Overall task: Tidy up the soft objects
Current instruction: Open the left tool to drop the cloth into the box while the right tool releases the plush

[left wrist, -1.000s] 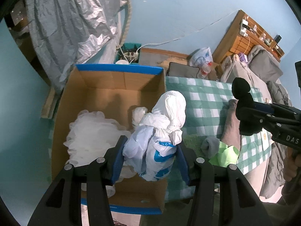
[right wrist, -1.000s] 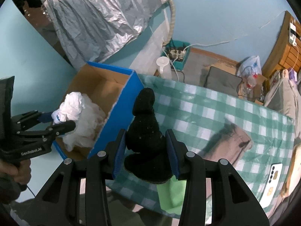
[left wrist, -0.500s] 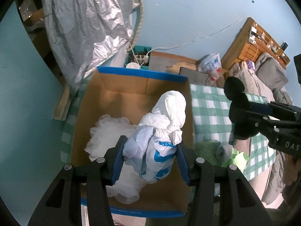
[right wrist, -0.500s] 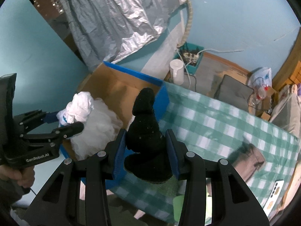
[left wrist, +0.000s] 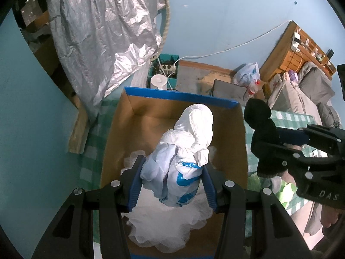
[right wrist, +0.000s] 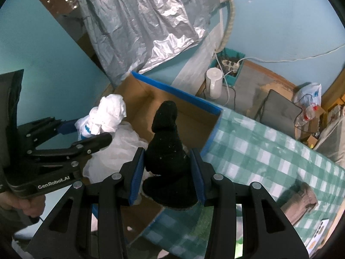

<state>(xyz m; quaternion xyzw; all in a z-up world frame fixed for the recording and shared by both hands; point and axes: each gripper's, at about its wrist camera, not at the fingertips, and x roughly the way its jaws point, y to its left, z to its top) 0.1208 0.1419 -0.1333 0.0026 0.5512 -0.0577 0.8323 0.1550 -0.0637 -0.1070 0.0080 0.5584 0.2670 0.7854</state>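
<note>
My left gripper is shut on a white plastic bag with blue print and holds it above the open cardboard box. White netting lies in the box under it. My right gripper is shut on a black sock-like cloth and holds it over the box's right side. The left gripper with its bag shows at the left of the right wrist view. The right gripper's black cloth shows at the right of the left wrist view.
The box stands on a green-checked cloth with a brown cloth, a light green item and a phone on it. A silver foil sheet hangs behind. A white kettle and power strip are on the floor.
Both grippers moved left with their loads. The white bag now hangs over the box's middle, and the black cloth went from over the checked cloth to over the box.
</note>
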